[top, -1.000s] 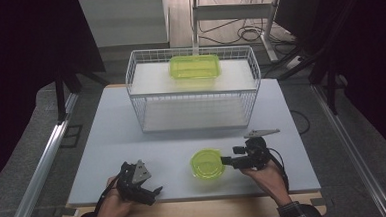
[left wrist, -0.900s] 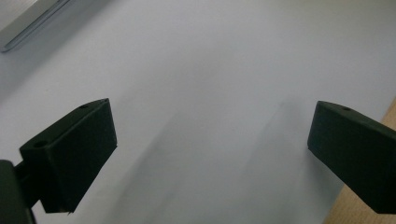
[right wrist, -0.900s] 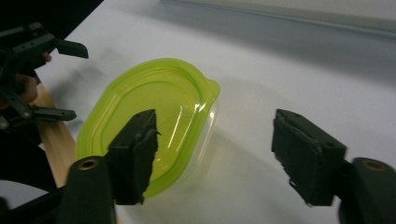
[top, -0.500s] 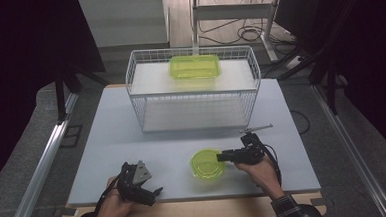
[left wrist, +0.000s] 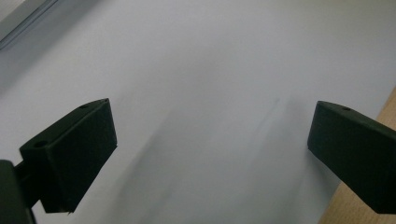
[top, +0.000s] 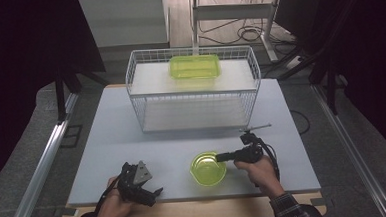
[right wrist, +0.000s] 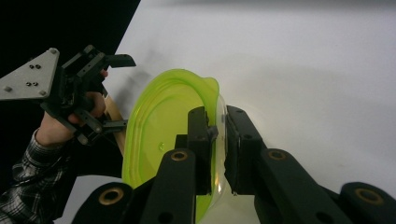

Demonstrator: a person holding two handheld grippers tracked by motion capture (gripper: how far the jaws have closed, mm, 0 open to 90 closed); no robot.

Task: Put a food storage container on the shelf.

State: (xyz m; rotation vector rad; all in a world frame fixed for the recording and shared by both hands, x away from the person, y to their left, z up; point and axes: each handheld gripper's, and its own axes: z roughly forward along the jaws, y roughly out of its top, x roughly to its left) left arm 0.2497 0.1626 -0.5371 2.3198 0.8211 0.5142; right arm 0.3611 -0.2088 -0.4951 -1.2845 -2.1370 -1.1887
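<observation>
At the near edge of the table [top: 107, 143], toward its left corner, the left gripper [top: 146, 187] sits low in the person's left hand [top: 111, 213]; in the left gripper view its two black jaws stand wide apart with nothing but bare grey tabletop between them. A little to the right along the same edge, the right hand [top: 262, 174] holds the right gripper [top: 219, 158] level, pointing leftward at a small yellow-green bowl [top: 208, 168]; its jaws have just been closing, and in the right gripper view they are pinched on the bowl's rim, one pad inside the wall and one outside, so the bowl [right wrist: 161, 135] is gripped at its right side. The bowl is near the front edge, somewhat right of the middle, and whether it is resting flat on the table or slightly raised I cannot tell from here. Farther back, across the middle of the table, stands a white wire rack [top: 145, 98] with a shelf; on that upper shelf, toward the back and about centred, lies a yellow-green rectangular container [top: 195, 67].
</observation>
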